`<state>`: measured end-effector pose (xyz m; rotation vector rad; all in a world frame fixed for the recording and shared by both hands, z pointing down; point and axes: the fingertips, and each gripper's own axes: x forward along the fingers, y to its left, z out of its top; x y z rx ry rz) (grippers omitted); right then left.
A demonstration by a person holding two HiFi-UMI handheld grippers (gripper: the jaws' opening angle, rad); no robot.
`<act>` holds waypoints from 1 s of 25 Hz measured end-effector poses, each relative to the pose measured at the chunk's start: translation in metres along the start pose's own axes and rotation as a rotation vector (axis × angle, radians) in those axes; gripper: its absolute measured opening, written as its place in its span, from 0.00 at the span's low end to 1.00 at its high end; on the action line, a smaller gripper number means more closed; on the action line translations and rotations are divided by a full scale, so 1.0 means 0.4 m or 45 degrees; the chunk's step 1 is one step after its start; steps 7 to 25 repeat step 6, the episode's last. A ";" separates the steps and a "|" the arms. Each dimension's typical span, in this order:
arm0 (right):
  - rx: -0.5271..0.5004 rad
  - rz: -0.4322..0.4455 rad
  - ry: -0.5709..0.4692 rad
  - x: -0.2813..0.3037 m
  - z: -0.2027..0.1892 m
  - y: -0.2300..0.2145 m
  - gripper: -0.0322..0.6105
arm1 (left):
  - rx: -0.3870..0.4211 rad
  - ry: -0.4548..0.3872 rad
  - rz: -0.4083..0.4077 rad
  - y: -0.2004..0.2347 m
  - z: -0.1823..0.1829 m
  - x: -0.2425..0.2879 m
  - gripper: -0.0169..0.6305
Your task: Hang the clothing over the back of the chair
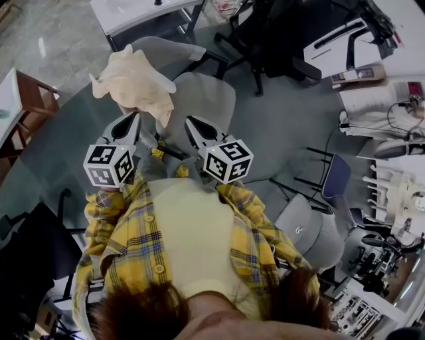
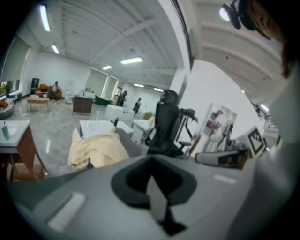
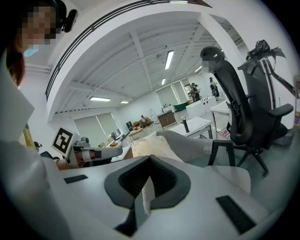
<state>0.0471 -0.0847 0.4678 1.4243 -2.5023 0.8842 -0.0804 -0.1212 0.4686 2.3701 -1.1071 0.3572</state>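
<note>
The person, in a yellow plaid shirt (image 1: pixel 143 239), holds both claws out in front of the chest, side by side and a little apart, each tipped somewhat downward and aimed at the chair (image 1: pixel 202 99). The left claw (image 1: pixel 129 126) (image 2: pixel 154 187) has its jaws pressed together with nothing between them, and the right claw (image 1: pixel 194 127) (image 3: pixel 146 187) is likewise closed and empty. Their marker cubes (image 1: pixel 108 165) sit nearest the body. Neither claw touches the chair or the cloth; both hang near the seat's front edge. Underfoot is a smooth grey-green floor (image 1: pixel 279 126) in a large open office, with white ceiling beams and strip lights (image 2: pixel 131 60) overhead. A white worktop (image 1: pixel 133 13) stands just beyond the chair and a black office chair (image 1: pixel 279 33) (image 2: pixel 166 122) (image 3: pixel 239 103) stands to its right in the head view. More desks and equipment crowd the right edge of that view. The chair itself is pale grey, with a rounded seat, a curved back and a black armrest (image 3: pixel 225 150). The clothing (image 1: pixel 136 83) (image 2: pixel 96 150) (image 3: pixel 150 147) is a soft cream-yellow garment, bunched and rumpled. It lies draped over the chair's back at its left end as the head view shows it, with folds spilling down both sides and the grey back bare to its right.
</note>
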 end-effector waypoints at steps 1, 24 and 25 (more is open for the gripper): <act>0.003 -0.001 0.000 0.001 0.000 -0.002 0.07 | 0.006 0.002 -0.004 -0.001 0.000 0.004 0.03; 0.010 -0.001 -0.002 0.010 0.007 -0.015 0.07 | 0.043 -0.015 -0.013 -0.001 0.010 0.022 0.03; 0.010 -0.001 -0.002 0.010 0.007 -0.015 0.07 | 0.043 -0.015 -0.013 -0.001 0.010 0.022 0.03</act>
